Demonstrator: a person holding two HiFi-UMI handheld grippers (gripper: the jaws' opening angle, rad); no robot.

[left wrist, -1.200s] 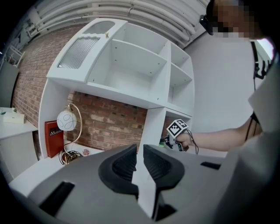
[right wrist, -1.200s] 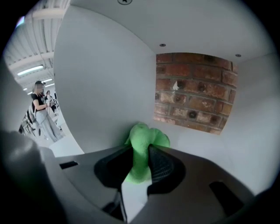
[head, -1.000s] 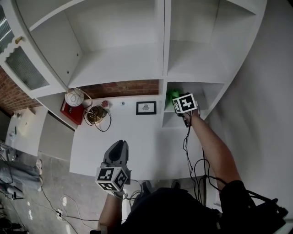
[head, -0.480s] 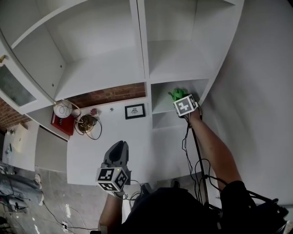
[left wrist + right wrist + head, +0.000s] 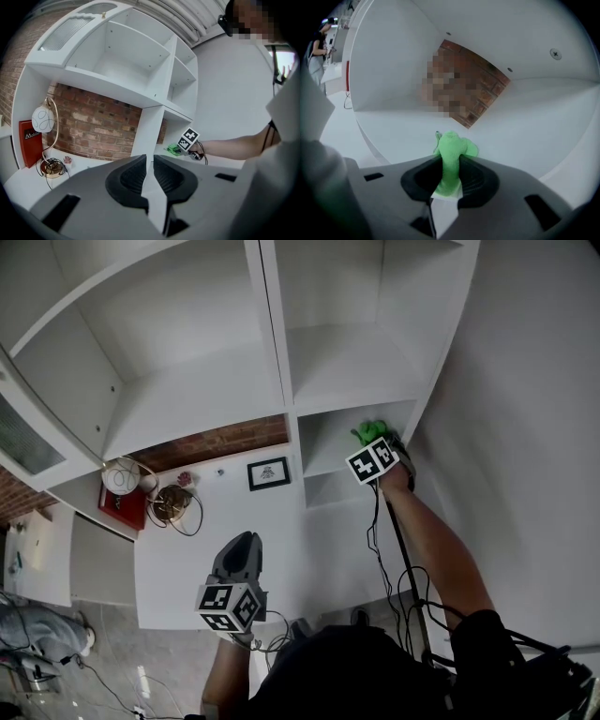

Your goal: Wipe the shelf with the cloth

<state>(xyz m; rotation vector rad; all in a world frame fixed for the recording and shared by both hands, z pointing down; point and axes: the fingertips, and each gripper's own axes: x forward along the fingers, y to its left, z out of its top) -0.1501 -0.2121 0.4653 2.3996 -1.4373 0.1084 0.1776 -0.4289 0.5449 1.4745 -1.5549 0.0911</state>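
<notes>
A bright green cloth (image 5: 451, 154) is pinched between the jaws of my right gripper (image 5: 450, 176), which is shut on it. In the head view the green cloth (image 5: 373, 432) sticks out past the right gripper (image 5: 377, 452) inside a small white shelf compartment (image 5: 328, 432) at the right of the unit. The cloth's tip sits close over the white shelf board (image 5: 403, 133); contact is hard to judge. My left gripper (image 5: 242, 559) hangs low in front of the counter, shut and empty, its jaws (image 5: 149, 176) nearly touching.
The white shelving unit (image 5: 206, 381) has larger bare compartments above. On the counter below stand a small framed picture (image 5: 268, 473), a round lamp (image 5: 120, 476), a red box (image 5: 122, 507) and a coiled cable (image 5: 173, 504). A plain wall (image 5: 525, 427) bounds the right.
The right gripper with the cloth has pushed further right and deeper into the small compartment. My view has shifted right. The left gripper has stayed put.
</notes>
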